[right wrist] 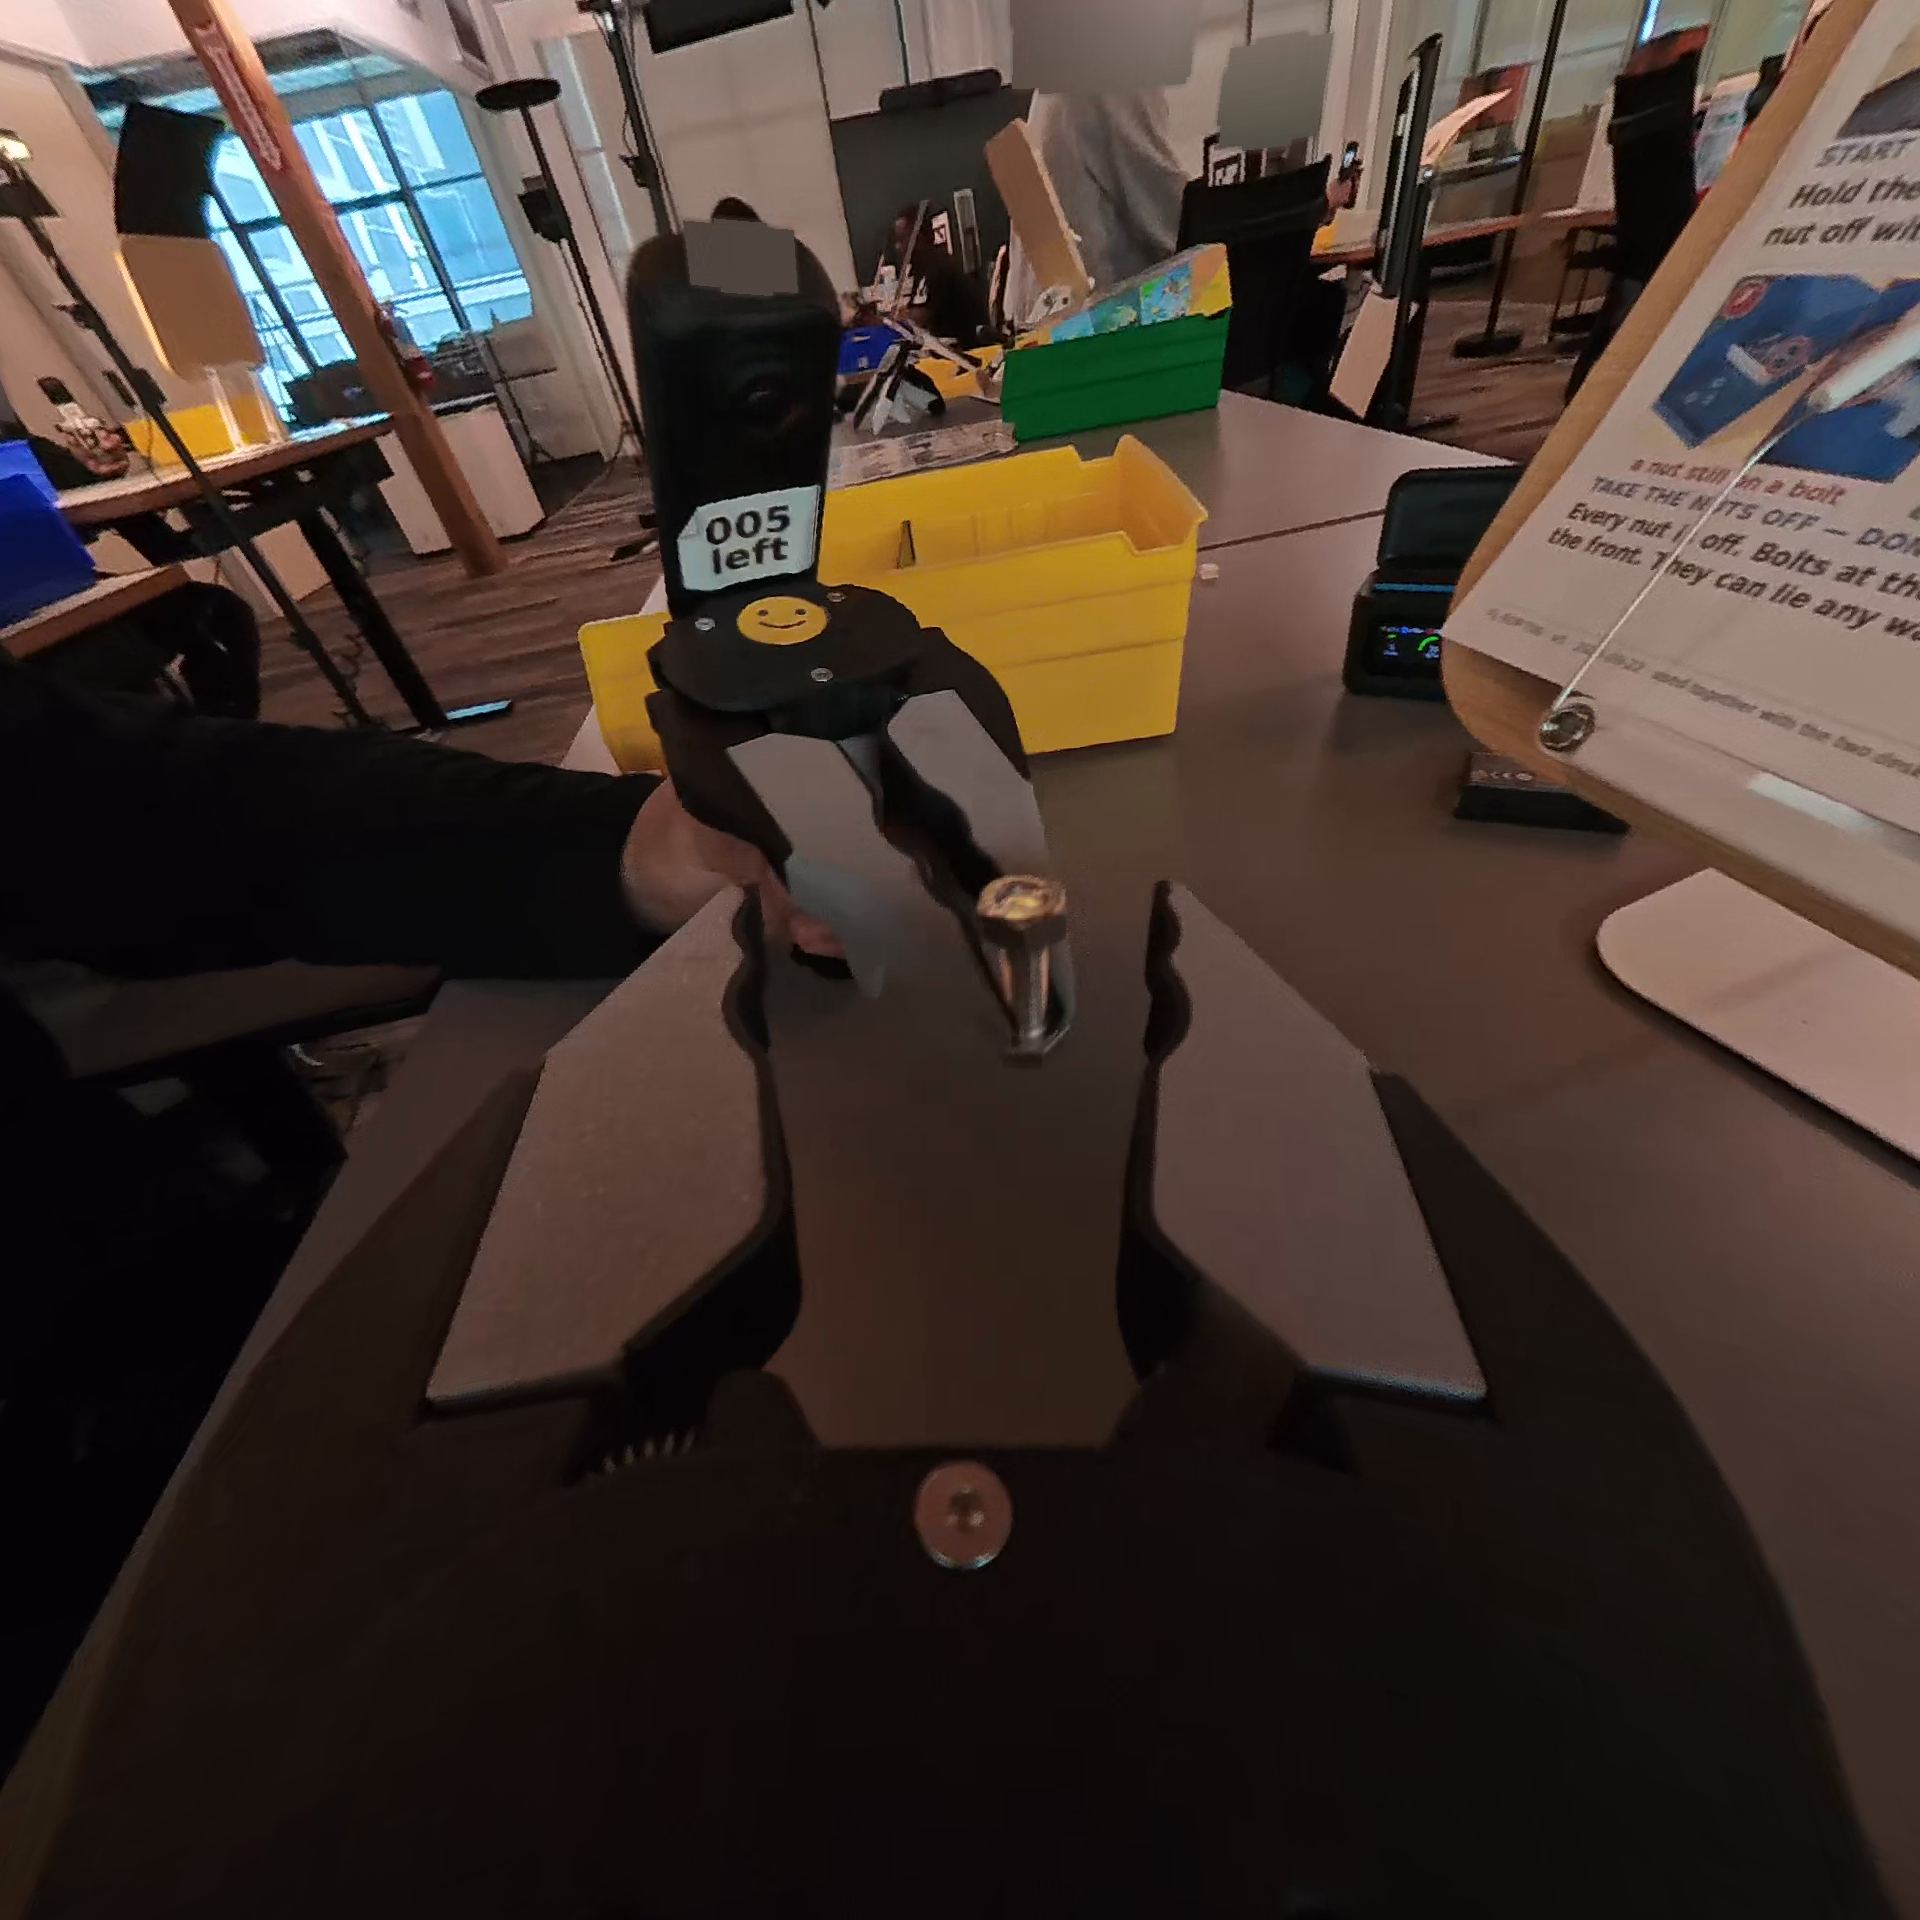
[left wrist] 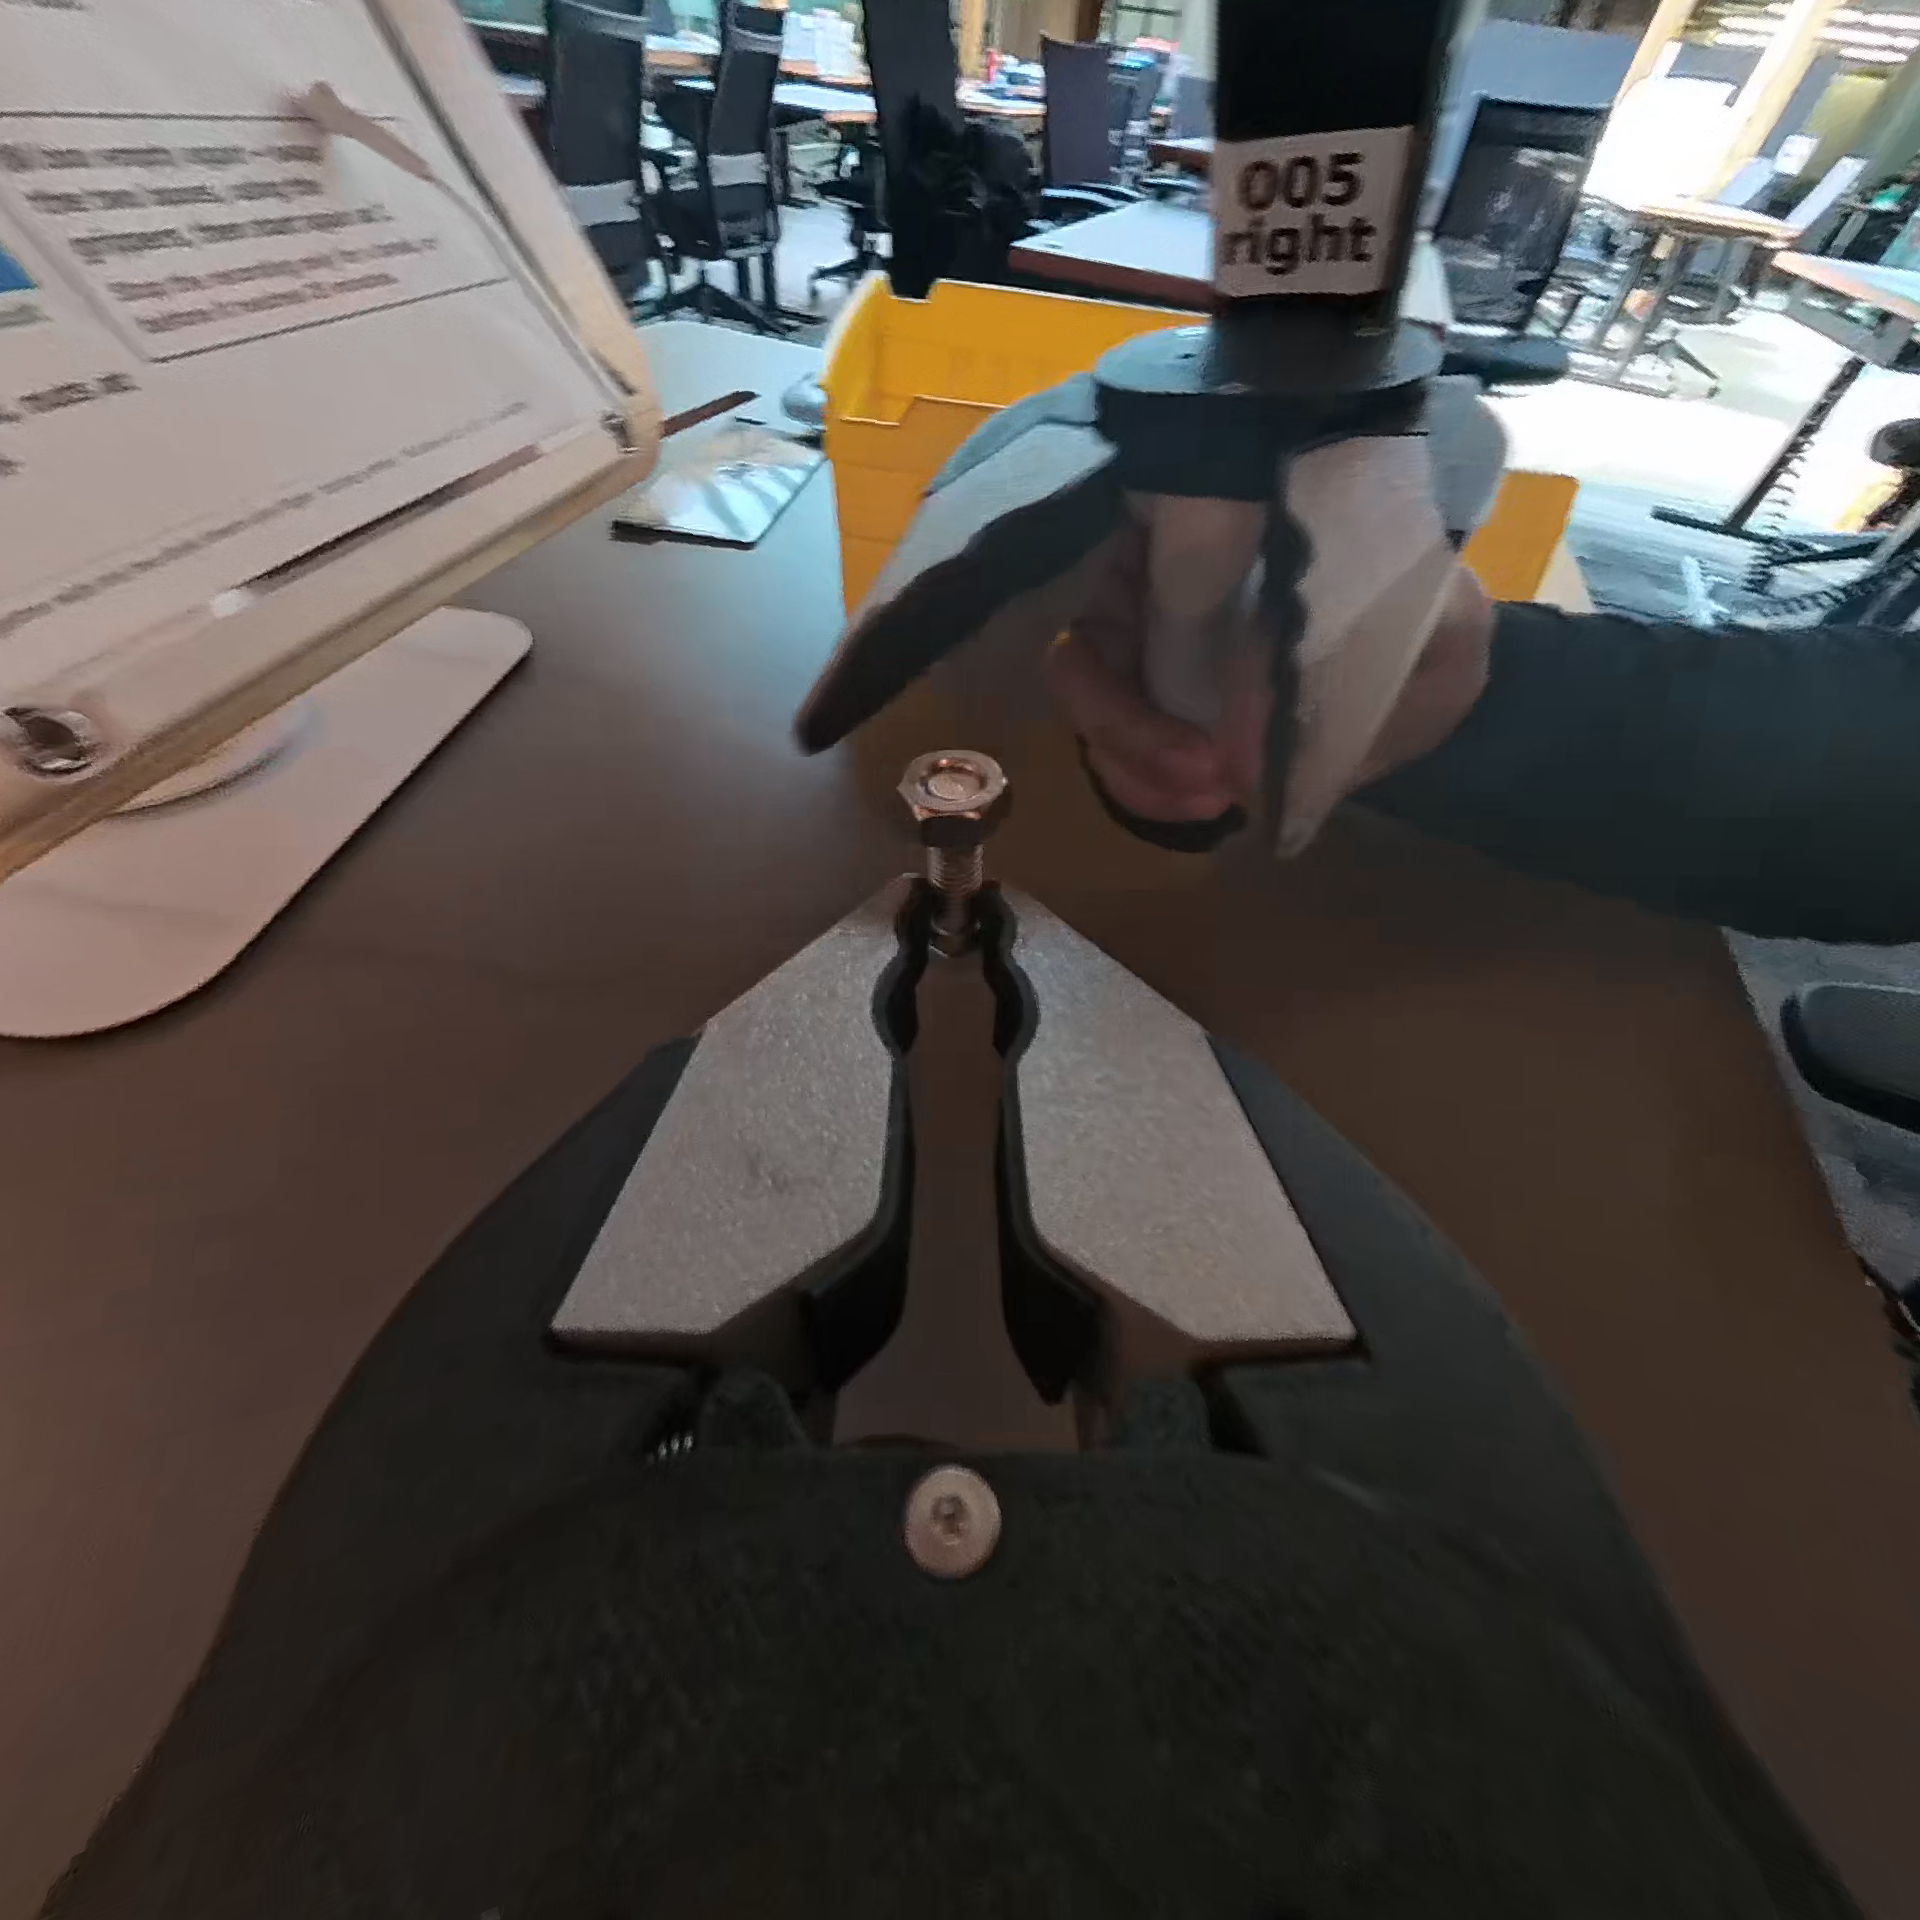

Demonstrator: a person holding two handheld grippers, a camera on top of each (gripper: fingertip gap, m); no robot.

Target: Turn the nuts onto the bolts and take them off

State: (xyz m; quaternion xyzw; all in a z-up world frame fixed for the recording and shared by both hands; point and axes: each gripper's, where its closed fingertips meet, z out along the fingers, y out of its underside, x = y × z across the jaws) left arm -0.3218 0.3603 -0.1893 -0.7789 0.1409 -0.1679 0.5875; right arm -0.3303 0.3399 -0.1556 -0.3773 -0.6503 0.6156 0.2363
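Left gripper (left wrist: pixel 951 914) clamps bolt (left wrist: pixel 951 831) (nut (right wrist: pixel 1023 909) on), right gripper (right wrist: pixel 956 966) spread

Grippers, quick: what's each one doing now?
Left gripper: closed on the bolt, which sticks out past the tips.
Right gripper: open, holding nothing.

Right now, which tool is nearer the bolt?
Left. The left tool is shut on the bolt at its shank; the right tool is open, apart from it.

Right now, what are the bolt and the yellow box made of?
The bolt looks like bare metal: silvery, shiny, with glints on its hex head. The yellow box looks like molded plastic: one even color, smooth walls, a soft sheen.
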